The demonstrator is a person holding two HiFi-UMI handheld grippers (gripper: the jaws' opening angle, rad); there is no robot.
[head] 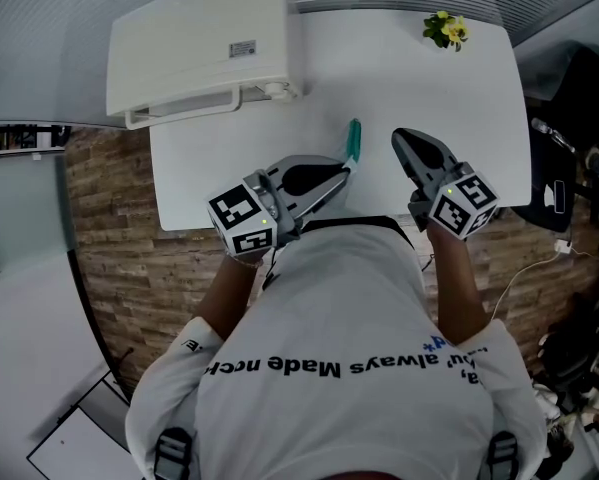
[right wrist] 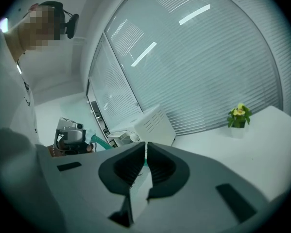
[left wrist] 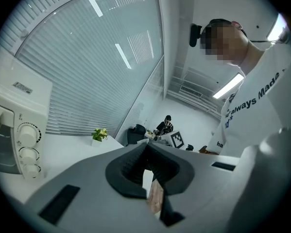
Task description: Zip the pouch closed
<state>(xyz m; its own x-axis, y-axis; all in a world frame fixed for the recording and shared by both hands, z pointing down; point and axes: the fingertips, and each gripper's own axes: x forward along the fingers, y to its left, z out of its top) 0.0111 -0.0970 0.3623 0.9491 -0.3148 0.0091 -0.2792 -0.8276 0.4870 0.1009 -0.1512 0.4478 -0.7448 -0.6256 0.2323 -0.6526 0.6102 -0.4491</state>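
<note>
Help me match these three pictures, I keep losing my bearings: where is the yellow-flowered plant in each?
Head view: plant at the top right.
Left gripper view: plant left of centre.
Right gripper view: plant at the right, mid-height.
Shared landmark: the white oven, in all three views, left of the plant.

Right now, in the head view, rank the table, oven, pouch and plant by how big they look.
1. table
2. oven
3. plant and pouch: too close to rank, since the pouch shows only as a thin teal strip.
</note>
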